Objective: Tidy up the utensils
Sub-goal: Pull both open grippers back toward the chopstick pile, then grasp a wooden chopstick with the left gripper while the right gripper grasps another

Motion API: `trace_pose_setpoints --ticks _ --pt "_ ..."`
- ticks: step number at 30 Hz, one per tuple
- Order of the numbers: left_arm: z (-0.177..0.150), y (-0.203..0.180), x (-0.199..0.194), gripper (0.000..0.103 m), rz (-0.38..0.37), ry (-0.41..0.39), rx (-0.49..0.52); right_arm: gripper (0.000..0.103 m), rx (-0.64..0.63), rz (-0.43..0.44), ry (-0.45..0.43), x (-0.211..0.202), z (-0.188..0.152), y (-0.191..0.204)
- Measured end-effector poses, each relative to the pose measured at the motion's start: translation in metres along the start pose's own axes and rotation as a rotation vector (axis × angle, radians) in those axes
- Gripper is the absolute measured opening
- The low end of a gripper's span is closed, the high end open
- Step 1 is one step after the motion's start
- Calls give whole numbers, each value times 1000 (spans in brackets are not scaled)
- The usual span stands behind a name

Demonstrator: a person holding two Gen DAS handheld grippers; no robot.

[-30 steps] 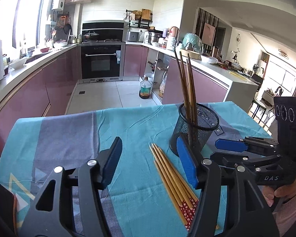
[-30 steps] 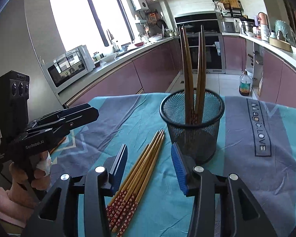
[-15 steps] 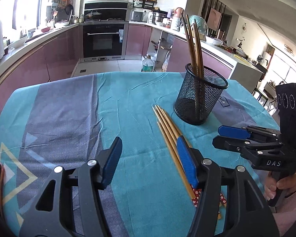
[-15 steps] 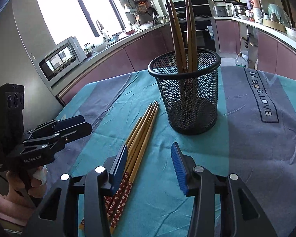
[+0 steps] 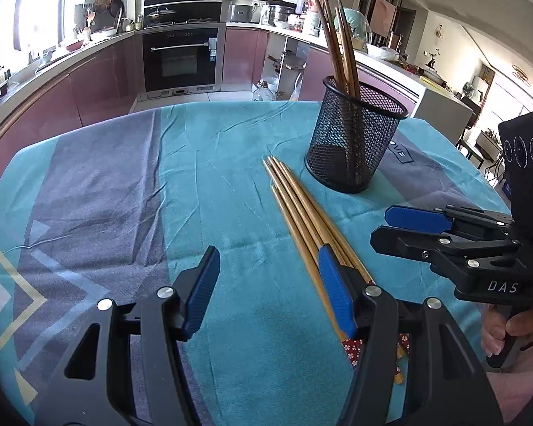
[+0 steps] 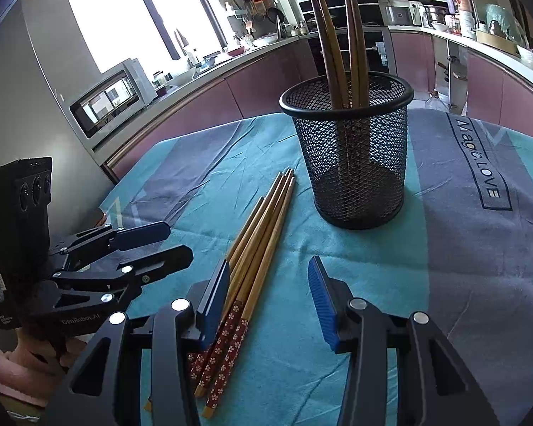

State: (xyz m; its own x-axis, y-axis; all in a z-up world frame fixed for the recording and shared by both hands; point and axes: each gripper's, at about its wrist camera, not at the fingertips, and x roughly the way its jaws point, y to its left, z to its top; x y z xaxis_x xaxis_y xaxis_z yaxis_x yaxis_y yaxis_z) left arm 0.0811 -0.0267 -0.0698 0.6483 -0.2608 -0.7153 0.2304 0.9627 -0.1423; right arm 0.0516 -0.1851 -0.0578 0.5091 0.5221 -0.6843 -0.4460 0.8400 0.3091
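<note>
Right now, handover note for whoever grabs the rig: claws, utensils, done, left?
Left claw: open, empty, low over the teal tablecloth; its right finger overlaps the loose light chopsticks in its view.
Right claw: open, empty, its left finger at the chopsticks' red-patterned ends.
Things: loose light chopsticks lie bundled flat on the cloth beside the black mesh holder. Dark chopsticks stand upright in the holder.
Done: dark chopsticks are in the holder.
Left: grasp the loose bundle and stand it in the holder.

built-in oven, microwave, teal tablecloth
</note>
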Motion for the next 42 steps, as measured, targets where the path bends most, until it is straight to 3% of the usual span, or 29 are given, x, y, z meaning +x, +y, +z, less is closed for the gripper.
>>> trace_pose_setpoints --ticks 12,22,36,42 --pt "-3 -12 30 57 9 72 38 44 -3 -17 27 11 -5 4" --pt "-5 -15 35 58 24 73 52 44 -6 -18 34 13 -5 5" --pt "-8 -16 37 49 40 80 66 43 -15 -43 49 17 -4 4" --pt "-8 -16 37 48 38 79 64 39 -22 -71 65 23 -4 5"
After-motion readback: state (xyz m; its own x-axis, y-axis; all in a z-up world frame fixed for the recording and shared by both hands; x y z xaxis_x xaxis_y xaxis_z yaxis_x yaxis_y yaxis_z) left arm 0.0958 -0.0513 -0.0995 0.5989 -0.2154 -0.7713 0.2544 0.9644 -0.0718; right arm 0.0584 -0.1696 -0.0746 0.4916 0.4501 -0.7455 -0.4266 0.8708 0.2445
